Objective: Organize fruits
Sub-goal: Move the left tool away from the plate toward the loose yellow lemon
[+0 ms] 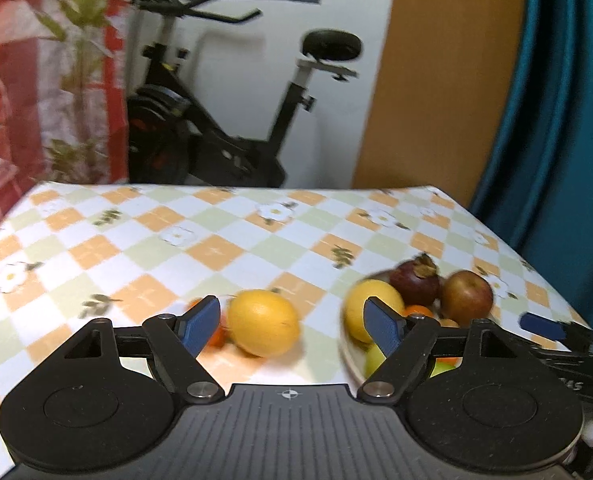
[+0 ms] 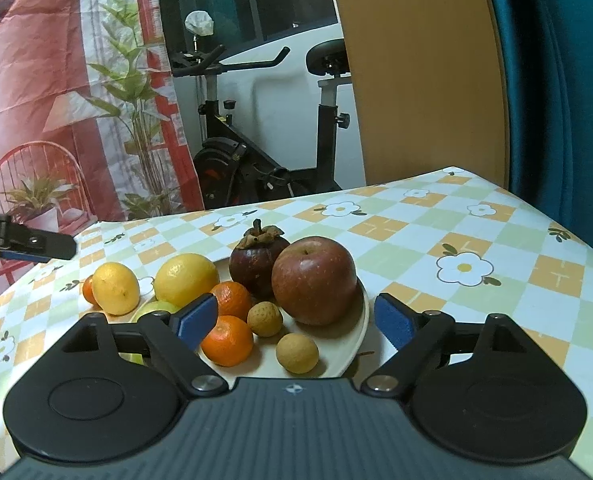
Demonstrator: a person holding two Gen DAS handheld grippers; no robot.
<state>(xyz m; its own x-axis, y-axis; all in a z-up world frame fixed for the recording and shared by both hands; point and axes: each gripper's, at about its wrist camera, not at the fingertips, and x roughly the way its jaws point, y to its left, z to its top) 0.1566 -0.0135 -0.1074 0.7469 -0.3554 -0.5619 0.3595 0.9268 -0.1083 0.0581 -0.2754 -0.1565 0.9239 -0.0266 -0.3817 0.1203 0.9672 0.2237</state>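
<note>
A cream plate point(image 2: 356, 344) holds several fruits: a red apple point(image 2: 314, 280), a dark mangosteen point(image 2: 256, 264), a lemon point(image 2: 186, 278), two oranges point(image 2: 227, 340) and two longans point(image 2: 297, 353). My right gripper point(image 2: 296, 320) stands open just above the plate's near side, its pads touching nothing. Left of the plate, a second lemon point(image 1: 263, 322) lies on the tablecloth with a small orange point(image 1: 216, 338) behind it. My left gripper point(image 1: 292, 326) is open; that lemon sits near its left finger, untouched. The plate's lemon point(image 1: 360, 308) and apple point(image 1: 466, 296) show at the right.
The table wears a checked cloth with flowers point(image 2: 464, 268). Behind its far edge stands an exercise bike point(image 2: 256, 152). A wooden panel point(image 2: 416, 80) and a teal curtain point(image 2: 568, 80) are at the back right. A printed red backdrop point(image 2: 56, 100) hangs at the left.
</note>
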